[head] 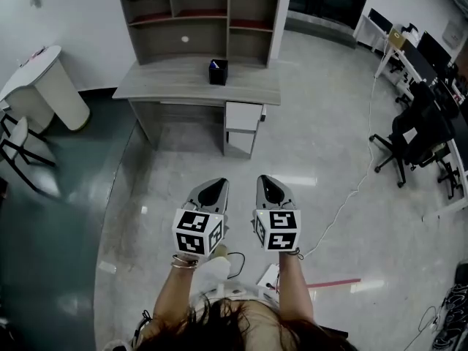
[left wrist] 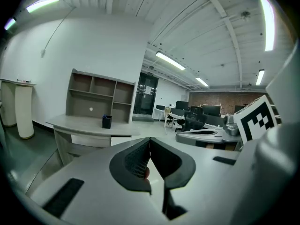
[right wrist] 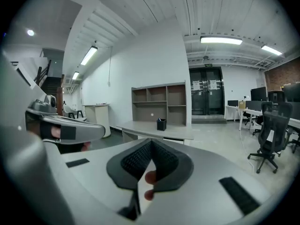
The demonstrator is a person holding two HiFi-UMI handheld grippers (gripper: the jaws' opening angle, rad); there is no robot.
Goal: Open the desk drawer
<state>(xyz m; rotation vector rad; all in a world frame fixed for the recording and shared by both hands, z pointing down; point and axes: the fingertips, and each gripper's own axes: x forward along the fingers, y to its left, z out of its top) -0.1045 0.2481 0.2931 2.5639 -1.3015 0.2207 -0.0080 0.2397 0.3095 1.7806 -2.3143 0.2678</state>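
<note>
While the left claw (head: pixel 213 189) and the right claw (head: pixel 270 187) sit fully closed on nothing, the white drawer front (head: pixel 243 115) lies well away, under the right end of the far grey wooden worktop (head: pixel 161 82). Judged rigid, light, smooth-sliding; handle not discernible, probably hook its top edge.

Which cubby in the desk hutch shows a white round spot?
The lower-left cubby, the widest of all; no other cubby shows such a spot.
</note>
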